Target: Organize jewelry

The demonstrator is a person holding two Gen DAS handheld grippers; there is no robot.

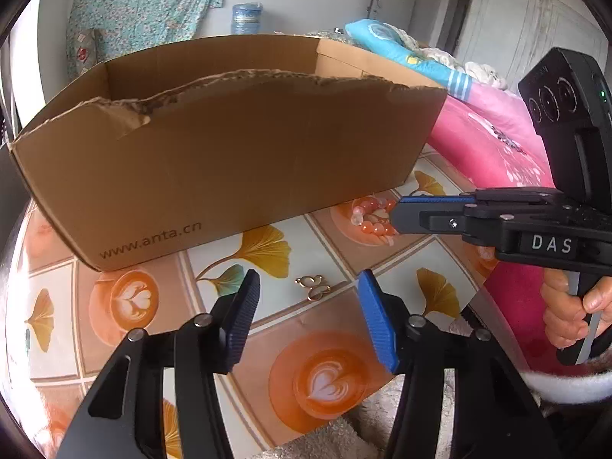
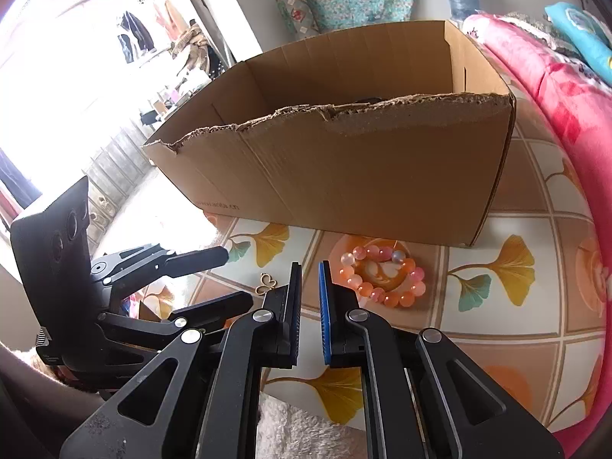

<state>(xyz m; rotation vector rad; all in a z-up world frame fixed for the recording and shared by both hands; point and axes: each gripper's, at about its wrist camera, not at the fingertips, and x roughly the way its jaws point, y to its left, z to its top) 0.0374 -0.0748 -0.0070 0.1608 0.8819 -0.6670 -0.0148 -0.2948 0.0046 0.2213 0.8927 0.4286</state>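
Note:
A small gold butterfly-shaped trinket lies on the patterned tablecloth, just ahead of my left gripper, which is open and empty around it from above. It also shows in the right wrist view. An orange and pink bead bracelet lies in front of the cardboard box. My right gripper hovers beside the bracelet with its jaws a narrow gap apart and nothing between them. In the left wrist view the right gripper partly hides the bracelet.
The open cardboard box with a torn front rim stands at the back of the table. A pink quilt and blue bedding lie to the right. A white fluffy cloth hangs at the table's near edge.

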